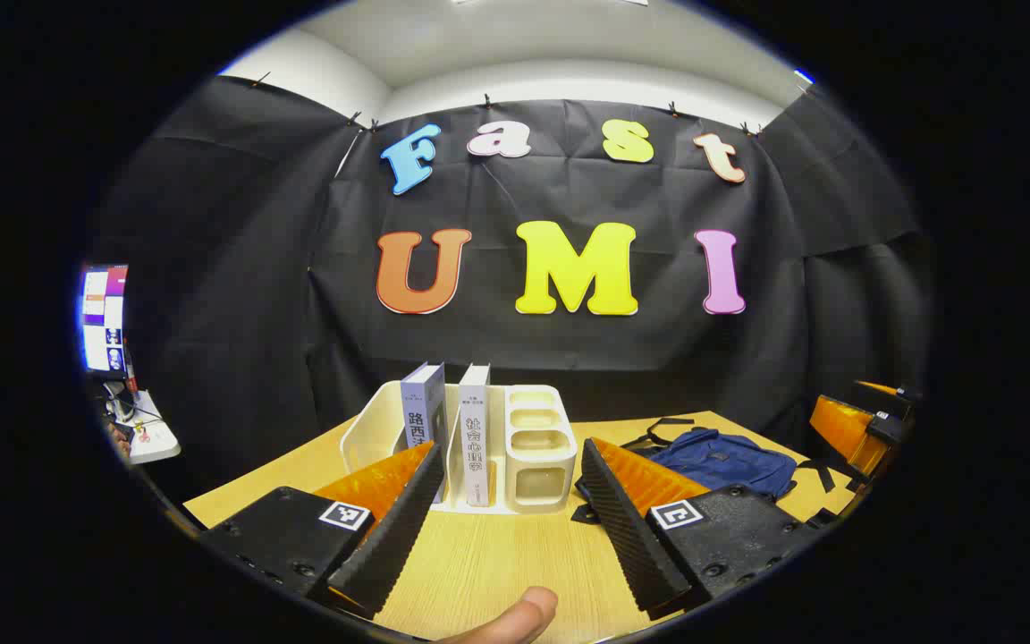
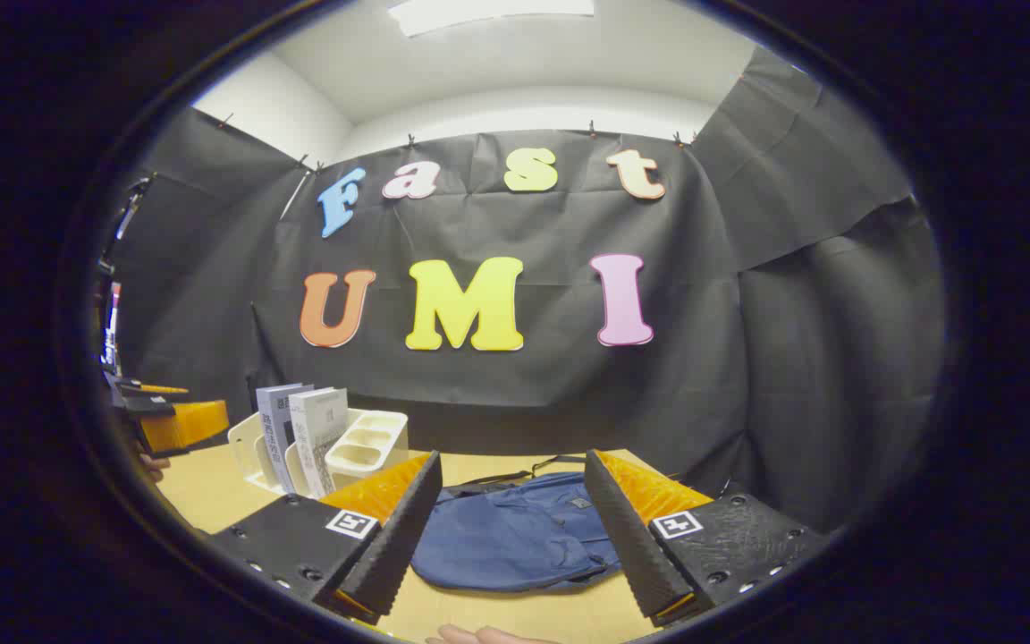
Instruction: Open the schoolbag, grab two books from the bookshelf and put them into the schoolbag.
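In the left gripper view, a white bookshelf (image 1: 540,447) stands on the wooden table with two upright books (image 1: 448,420) in it. My left gripper (image 1: 508,528) is open just in front of the shelf, holding nothing. The blue schoolbag (image 1: 722,458) lies flat to the right of the shelf. In the right gripper view, the schoolbag (image 2: 515,535) lies flat and zipped between the open fingers of my right gripper (image 2: 508,537), a little beyond them. The bookshelf (image 2: 363,443) with the books (image 2: 305,429) stands at the left there.
The wooden table (image 1: 497,563) runs out to the black cloth wall. The other gripper shows at the right edge (image 1: 855,425) of the left gripper view, and at the left edge (image 2: 171,420) of the right gripper view. A monitor (image 1: 104,317) stands far left. A thumb (image 1: 515,617) shows at the bottom.
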### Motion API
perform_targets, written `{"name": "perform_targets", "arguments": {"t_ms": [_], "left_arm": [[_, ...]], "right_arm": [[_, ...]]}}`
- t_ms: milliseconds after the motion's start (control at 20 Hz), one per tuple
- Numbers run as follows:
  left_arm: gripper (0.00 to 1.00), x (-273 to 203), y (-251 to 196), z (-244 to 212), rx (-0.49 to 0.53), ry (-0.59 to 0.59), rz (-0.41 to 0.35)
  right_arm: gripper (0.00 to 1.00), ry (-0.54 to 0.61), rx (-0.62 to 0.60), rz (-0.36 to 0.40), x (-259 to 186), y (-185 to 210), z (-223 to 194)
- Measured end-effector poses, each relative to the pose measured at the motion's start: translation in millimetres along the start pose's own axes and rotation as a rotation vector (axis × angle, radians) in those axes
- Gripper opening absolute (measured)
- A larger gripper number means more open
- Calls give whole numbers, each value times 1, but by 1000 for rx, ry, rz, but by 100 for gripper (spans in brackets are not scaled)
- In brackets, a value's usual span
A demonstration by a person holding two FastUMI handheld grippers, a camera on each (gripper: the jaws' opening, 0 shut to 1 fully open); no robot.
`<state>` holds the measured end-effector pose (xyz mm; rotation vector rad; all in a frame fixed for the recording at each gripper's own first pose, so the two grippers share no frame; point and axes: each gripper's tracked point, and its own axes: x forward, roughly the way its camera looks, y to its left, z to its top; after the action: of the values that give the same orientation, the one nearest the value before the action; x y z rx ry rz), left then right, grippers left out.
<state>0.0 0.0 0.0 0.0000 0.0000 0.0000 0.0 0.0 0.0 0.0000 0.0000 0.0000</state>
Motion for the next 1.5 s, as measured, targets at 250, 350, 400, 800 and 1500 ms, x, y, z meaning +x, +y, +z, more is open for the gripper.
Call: {"name": "perform_targets", "arguments": {"t_ms": [250,350,400,800,1500], "left_arm": [[98,-4,32,4,-1,-8,45],[98,-4,31,4,-6,-11,36],[98,-4,28,4,-5,-5,24],[98,-3,17,1,35,8,-4],[98,9,40,-9,51,40,25]], "right_arm": [[98,76,-61,43,4,31,-18],[95,83,-64,41,9,33,-18],[95,85,-68,38,11,35,-18],[95,153,-90,26,27,46,-39],[98,411,-231,110,83,99,-142]]}}
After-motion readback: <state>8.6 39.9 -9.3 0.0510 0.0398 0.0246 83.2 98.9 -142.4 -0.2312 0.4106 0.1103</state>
